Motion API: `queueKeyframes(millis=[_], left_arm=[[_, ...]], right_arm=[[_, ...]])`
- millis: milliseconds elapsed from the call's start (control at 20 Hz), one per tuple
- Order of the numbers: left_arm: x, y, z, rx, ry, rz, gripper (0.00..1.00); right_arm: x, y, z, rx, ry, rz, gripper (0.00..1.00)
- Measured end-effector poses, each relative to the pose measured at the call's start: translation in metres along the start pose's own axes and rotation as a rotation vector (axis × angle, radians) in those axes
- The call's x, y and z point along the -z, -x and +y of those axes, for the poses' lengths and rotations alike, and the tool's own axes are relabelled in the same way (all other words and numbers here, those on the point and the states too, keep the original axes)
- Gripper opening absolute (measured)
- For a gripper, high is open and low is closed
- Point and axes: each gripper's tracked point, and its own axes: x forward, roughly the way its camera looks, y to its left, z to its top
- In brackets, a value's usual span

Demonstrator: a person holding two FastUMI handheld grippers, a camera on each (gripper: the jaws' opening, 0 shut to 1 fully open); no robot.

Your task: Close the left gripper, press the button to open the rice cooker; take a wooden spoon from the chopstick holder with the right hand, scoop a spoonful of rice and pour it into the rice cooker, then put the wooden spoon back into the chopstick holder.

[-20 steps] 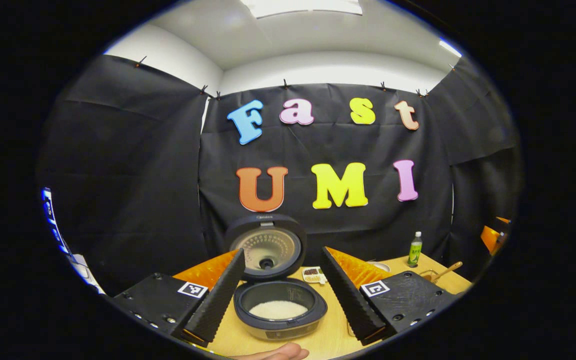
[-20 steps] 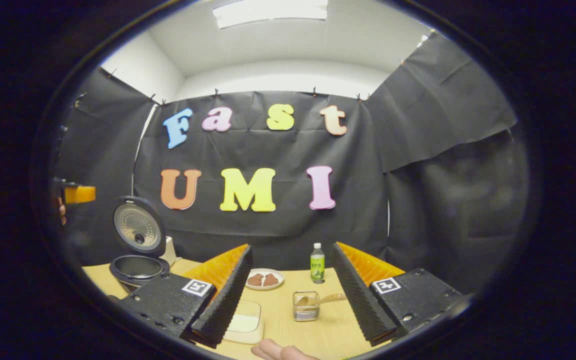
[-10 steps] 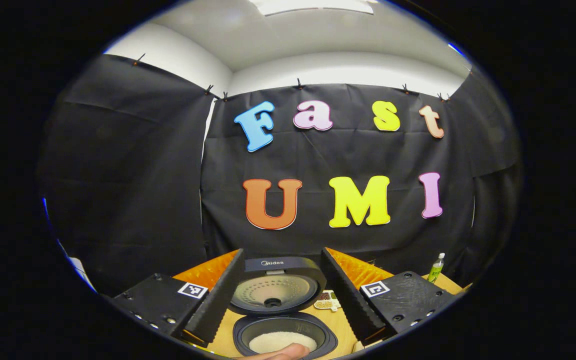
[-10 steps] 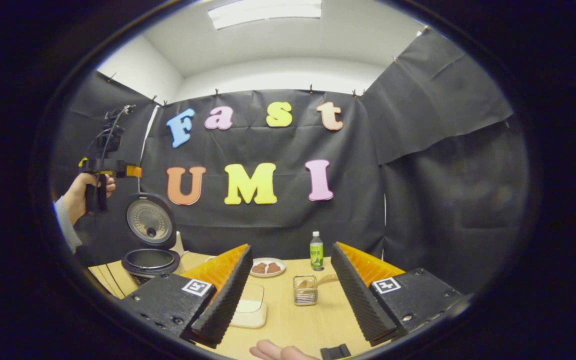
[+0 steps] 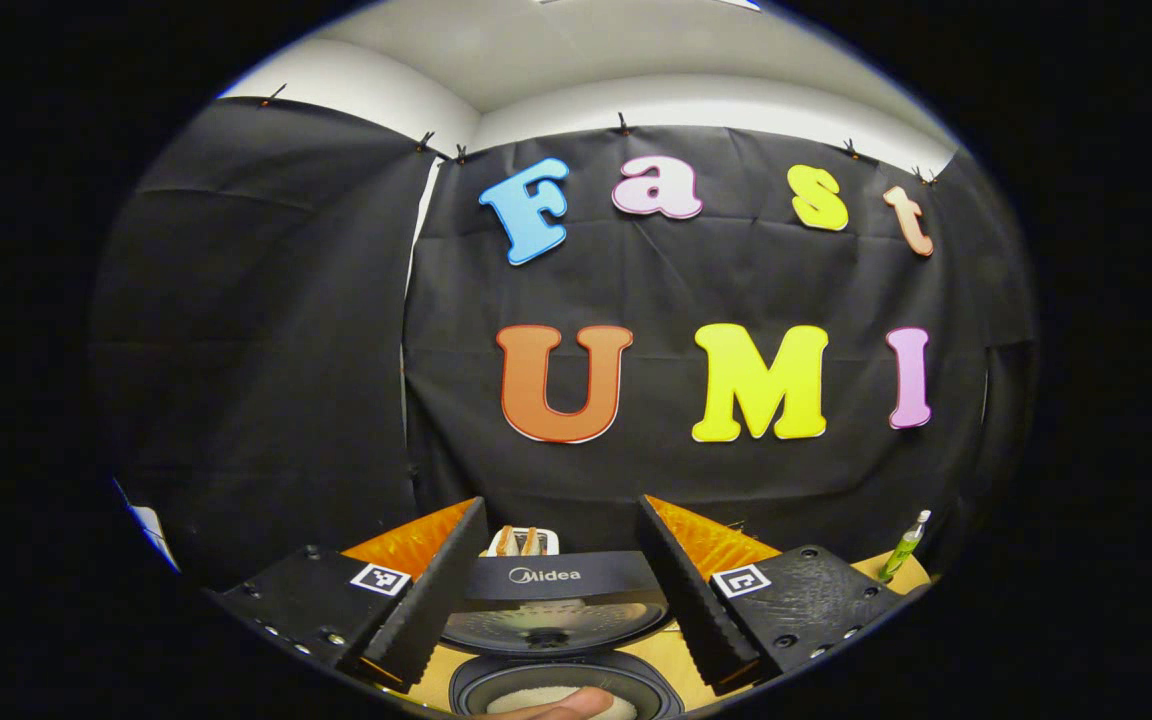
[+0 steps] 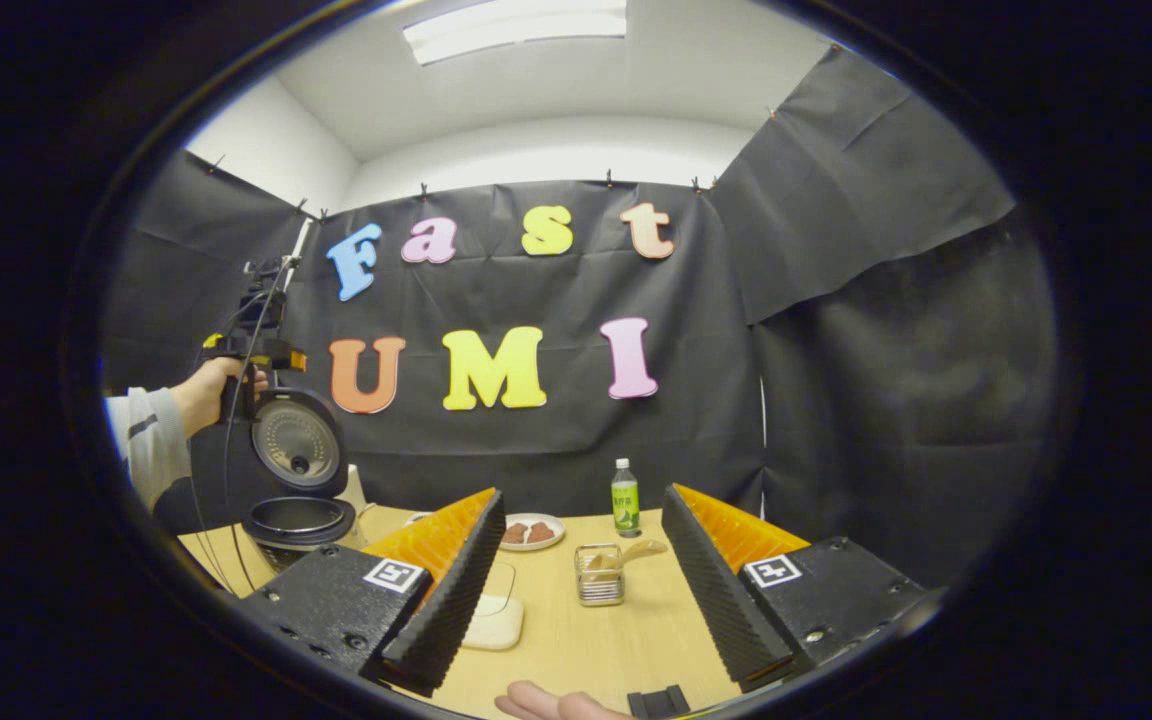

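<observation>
Left gripper (image 5: 548,600) spread wide, empty, above open rice cooker (image 5: 561,625), right gripper (image 6: 576,590) wide, empty, chopstick holder (image 6: 597,575) between fingers, bare wooden table (image 6: 586,650) around.

I see even, bright light from a rectangular white ceiling panel (image 6: 516,22) in the right gripper view. Both views are sharp centrally, strongly barrel-distorted and dimmer toward the edges.

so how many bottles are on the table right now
1. A green bottle stands upright near the table's far edge, behind the chopstick holder and right of the small plate. It also appears at the right edge of the left gripper view.
</observation>
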Motion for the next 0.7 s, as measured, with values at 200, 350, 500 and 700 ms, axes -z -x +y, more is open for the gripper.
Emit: queueKeyframes(millis=[200,350,500,700], left_arm=[[0.014,-0.017,0.002,-0.015,0.009,0.033,0.94],[0.024,-0.026,0.005,-0.03,0.007,0.053,0.84],[0.028,-0.03,0.012,-0.067,-0.01,0.048,0.96],[0.03,-0.022,0.011,-0.07,-0.016,0.05,0.99]], right_arm=[[0.007,-0.003,-0.011,0.009,-0.017,0.012,0.96],[0.013,-0.004,-0.012,0.012,-0.022,0.022,1.0],[0.017,-0.002,-0.006,-0.005,-0.016,0.034,1.0],[0.012,0.003,0.002,-0.015,-0.005,0.022,1.0]])
